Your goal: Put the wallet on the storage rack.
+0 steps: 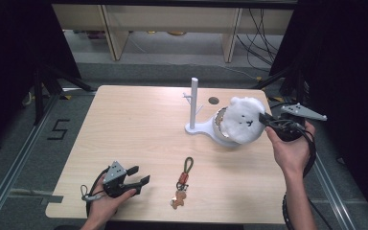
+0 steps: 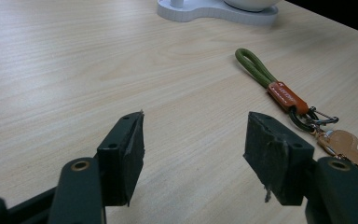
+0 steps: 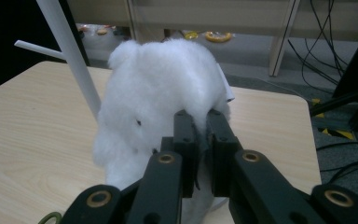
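White plush — a fluffy toy [image 1: 242,120] with small dark face marks — sits over the bowl-shaped dish [image 1: 219,136] at the far right of the table [image 1: 124,124], just right of the white stand's upright post [image 1: 194,103]. The right gripper [image 1: 268,120] comes at it from the right, so the toy lies to the left of that hand; in the right gripper view the jaws are clenched on a fold of the fluff [image 3: 168,93], pads nearly meeting with fur pinched between them. That hand is plainly the nearer one. I judge the coming move turns on the toy's place beside the post with its short side peg [image 3: 37,46]: lifting or hanging it would mean carrying it leftward and up.

Well apart, near the front left edge, the left gripper [image 1: 141,176] rests with jaws spread wide and nothing between them. A keychain [image 1: 183,184] — green loop, orange tab, tan charm — lies just to its right, long axis running front to back.
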Tool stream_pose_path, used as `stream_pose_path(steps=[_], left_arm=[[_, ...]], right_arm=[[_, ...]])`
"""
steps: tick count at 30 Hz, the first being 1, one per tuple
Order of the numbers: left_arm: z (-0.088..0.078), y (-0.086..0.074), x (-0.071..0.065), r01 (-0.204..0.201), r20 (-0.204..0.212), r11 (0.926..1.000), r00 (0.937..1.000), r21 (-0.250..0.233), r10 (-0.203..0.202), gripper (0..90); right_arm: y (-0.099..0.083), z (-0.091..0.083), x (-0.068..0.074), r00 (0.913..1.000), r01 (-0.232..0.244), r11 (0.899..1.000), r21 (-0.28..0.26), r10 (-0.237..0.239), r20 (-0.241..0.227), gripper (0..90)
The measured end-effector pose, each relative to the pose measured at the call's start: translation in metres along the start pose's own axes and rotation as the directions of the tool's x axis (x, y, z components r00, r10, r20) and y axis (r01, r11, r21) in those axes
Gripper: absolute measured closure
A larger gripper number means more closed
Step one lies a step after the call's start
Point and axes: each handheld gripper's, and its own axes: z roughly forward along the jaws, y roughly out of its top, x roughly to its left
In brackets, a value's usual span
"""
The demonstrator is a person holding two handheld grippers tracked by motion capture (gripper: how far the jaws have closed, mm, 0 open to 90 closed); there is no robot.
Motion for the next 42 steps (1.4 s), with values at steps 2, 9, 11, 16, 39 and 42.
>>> stream_pose_path(steps=[2, 9, 11, 16, 39, 42], left_arm=[[0.000, 0.000, 0.000, -0.003, -0.001, 1.0000, 1.0000, 0.000, 0.003, 37.2], [0.000, 0.000, 0.000, -0.002, 0.000, 1.0000, 1.0000, 0.000, 0.002, 37.1], [0.000, 0.000, 0.000, -0.002, 0.000, 1.0000, 1.0000, -0.001, 0.002, 37.2], [0.000, 0.000, -0.001, -0.001, -0.001, 1.0000, 1.0000, -0.001, 0.001, 37.1], [0.000, -0.001, -0.003, 0.009, 0.003, 1.0000, 1.0000, -0.002, -0.009, 37.2], [0.000, -0.001, -0.003, 0.010, 0.003, 0.9999, 0.9999, -0.002, -0.010, 37.2]], right_arm=[[0.002, 0.000, 0.000, 0.9999, -0.012, 1.000, -0.002, 0.012, -0.004, 85.1], [0.007, 0.005, -0.003, 0.9999, -0.010, 1.000, -0.015, 0.010, 0.013, 85.1], [0.008, 0.007, -0.004, 0.9997, -0.022, 1.000, -0.006, 0.022, 0.010, 85.0], [0.008, 0.013, -0.007, 0.9996, -0.024, 1.000, -0.005, 0.024, 0.018, 85.0], [0.009, 0.035, -0.009, 0.9983, -0.030, 1.000, 0.002, 0.029, 0.050, 85.0], [0.008, 0.038, -0.009, 0.9979, -0.037, 0.999, -0.001, 0.037, 0.053, 85.0]])
